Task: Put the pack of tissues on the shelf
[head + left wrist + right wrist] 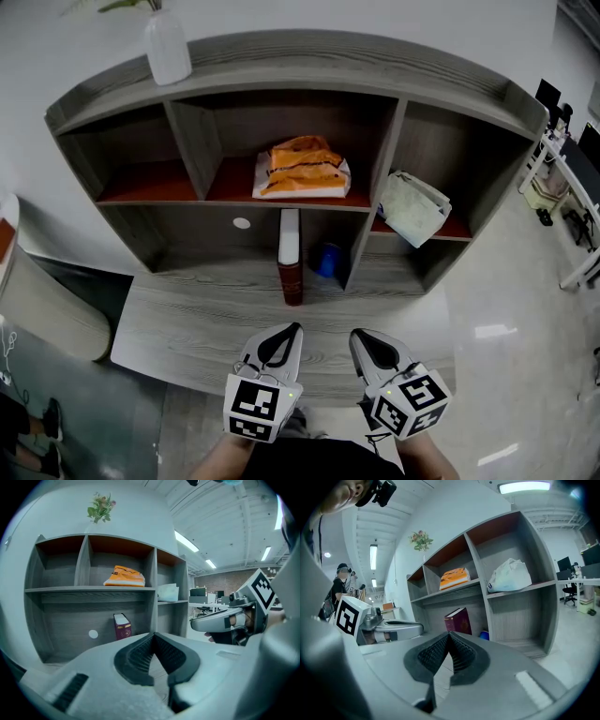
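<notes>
Pack of tissues (302, 169) on shelf (309, 58), well beyond left hand-held gripper (293, 329)

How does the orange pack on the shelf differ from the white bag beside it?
The orange pack is bright orange and lies flat; the white bag is pale, crumpled and slumped. The orange pack sits in the upper middle compartment, the white bag in the upper right. Both rest on the shelf's upper level.

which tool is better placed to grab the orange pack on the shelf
Left, marginally. In the head view the left tool sits almost straight in front of the orange pack; the right tool is offset toward the white bag. Both are shut and empty.
</notes>
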`<state>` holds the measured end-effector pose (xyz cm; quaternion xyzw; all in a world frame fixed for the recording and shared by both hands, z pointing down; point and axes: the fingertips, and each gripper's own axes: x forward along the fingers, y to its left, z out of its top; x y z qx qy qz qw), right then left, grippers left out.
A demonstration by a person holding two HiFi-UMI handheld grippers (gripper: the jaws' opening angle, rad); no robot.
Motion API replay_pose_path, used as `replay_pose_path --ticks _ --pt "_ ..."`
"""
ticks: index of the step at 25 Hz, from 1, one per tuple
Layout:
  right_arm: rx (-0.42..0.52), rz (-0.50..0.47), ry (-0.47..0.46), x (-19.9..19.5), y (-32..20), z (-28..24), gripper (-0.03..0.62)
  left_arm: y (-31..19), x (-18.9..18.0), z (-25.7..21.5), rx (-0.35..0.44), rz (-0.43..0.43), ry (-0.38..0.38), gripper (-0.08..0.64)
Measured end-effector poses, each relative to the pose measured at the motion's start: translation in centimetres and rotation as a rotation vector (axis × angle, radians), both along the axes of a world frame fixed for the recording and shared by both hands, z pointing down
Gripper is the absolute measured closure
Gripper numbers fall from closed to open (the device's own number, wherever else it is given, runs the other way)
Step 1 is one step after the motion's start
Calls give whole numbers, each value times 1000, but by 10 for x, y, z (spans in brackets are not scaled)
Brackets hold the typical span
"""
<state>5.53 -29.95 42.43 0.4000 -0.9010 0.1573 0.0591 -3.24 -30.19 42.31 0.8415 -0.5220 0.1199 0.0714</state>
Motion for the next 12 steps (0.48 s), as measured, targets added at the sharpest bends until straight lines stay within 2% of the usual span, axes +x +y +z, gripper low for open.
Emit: replay_pose_path --ticks 12 --pt "-14 7 7 -2 8 7 592 11 -1 9 -24 14 -12 565"
